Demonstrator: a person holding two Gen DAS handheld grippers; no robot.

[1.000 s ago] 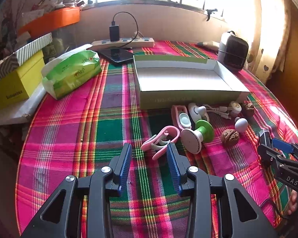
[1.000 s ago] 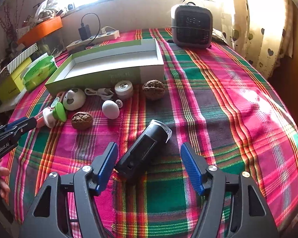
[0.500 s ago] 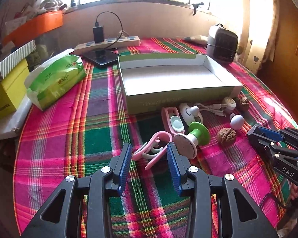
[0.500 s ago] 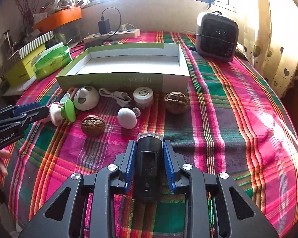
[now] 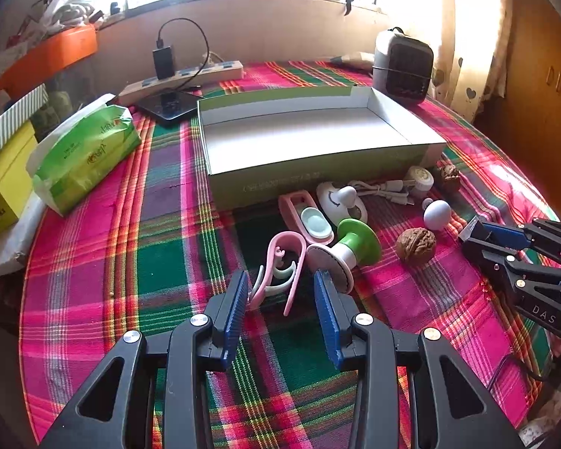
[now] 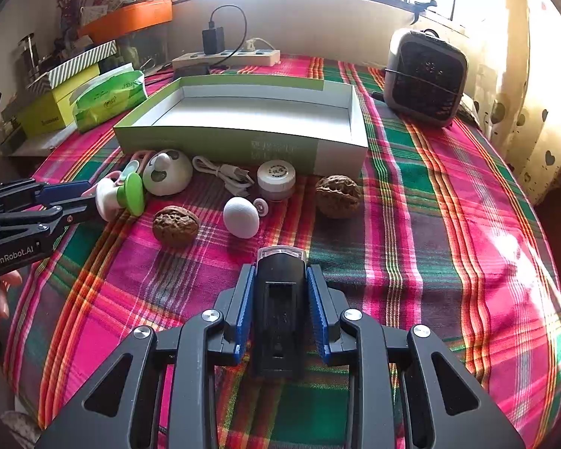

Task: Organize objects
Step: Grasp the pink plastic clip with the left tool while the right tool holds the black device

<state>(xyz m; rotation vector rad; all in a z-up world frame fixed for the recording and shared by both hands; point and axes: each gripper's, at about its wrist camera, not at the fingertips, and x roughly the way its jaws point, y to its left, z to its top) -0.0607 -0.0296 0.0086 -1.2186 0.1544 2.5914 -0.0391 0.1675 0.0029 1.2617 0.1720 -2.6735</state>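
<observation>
Our right gripper [image 6: 280, 299] has just clamped the black lamp [image 6: 280, 299] near the tabletop's front edge; our left gripper [image 5: 280, 310] gapes around the pink clip [image 5: 280, 269]. Open cloth [image 6: 448, 224] lies rightward.

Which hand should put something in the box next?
Right. The right gripper already clamps the black light, and the box sits just ahead. The left gripper is open, with the pink clip only between its fingers.

Both your wrist cameras look steeply down along their fingers, close over the desk [image 5: 93, 247], facing the window; both share the shallow box [image 5: 310, 172] [image 6: 243, 142].
</observation>
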